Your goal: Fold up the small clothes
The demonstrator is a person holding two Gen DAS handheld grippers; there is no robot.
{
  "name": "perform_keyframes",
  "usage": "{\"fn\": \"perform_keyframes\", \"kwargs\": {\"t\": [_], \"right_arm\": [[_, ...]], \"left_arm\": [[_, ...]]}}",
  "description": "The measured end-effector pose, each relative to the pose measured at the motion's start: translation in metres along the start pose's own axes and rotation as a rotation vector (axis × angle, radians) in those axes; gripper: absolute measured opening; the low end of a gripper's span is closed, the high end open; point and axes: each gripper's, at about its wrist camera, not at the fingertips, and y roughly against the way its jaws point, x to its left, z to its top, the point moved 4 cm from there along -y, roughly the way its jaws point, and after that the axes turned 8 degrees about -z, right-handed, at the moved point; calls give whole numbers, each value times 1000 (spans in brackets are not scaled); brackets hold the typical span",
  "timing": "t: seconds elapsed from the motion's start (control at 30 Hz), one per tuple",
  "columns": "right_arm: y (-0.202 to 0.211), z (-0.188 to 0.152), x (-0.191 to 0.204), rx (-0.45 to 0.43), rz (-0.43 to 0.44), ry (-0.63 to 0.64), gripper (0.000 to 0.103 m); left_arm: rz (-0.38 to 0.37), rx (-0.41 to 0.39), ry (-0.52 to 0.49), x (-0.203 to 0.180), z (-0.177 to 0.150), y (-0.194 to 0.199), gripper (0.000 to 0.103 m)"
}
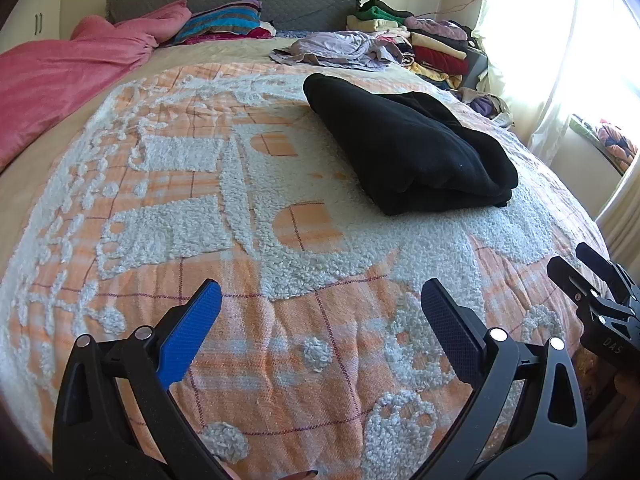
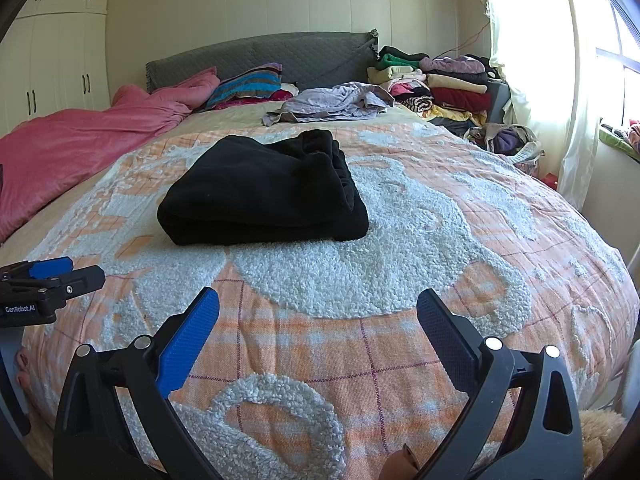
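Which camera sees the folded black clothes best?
The right wrist view: the folded black clothes lie near the middle, showing the rolled front edge and the layered side. The left wrist view shows them off to the right, at a slant. Both claws, left and right, are open and hold nothing.

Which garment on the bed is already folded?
The black garment, a neat folded block alone on the orange bedspread; the lilac garment behind it lies crumpled.
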Motion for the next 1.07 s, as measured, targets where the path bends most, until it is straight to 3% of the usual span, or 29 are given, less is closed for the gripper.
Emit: {"fn": "perform_keyframes", "kwargs": {"t": [0.5, 0.6, 0.67, 0.77, 0.87, 0.9, 0.97, 1.07], "right_arm": [[1, 3, -6, -4, 6, -39, 98], [17, 16, -31, -44, 5, -133, 98], [36, 31, -68, -87, -55, -222, 98], [68, 39, -156, -117, -218, -411, 98], [90, 19, -248, -114, -375, -583, 98], [99, 2, -293, -102, -500, -641, 98], [101, -32, -354, -2, -680, -699, 98], [98, -105, -453, 264, -962, -803, 98]], "left_arm": [[-8, 3, -21, -4, 2, 3, 94], [-36, 6, 24, 4, 5, 3, 94], [-6, -1, 57, 19, 8, 6, 94], [84, -15, 123, 61, 24, 23, 94], [165, -73, 240, 123, 50, 55, 94], [225, -98, 275, 151, 60, 70, 94], [322, -120, 323, 200, 73, 93, 94], [469, -139, 412, 285, 87, 125, 94]]}}
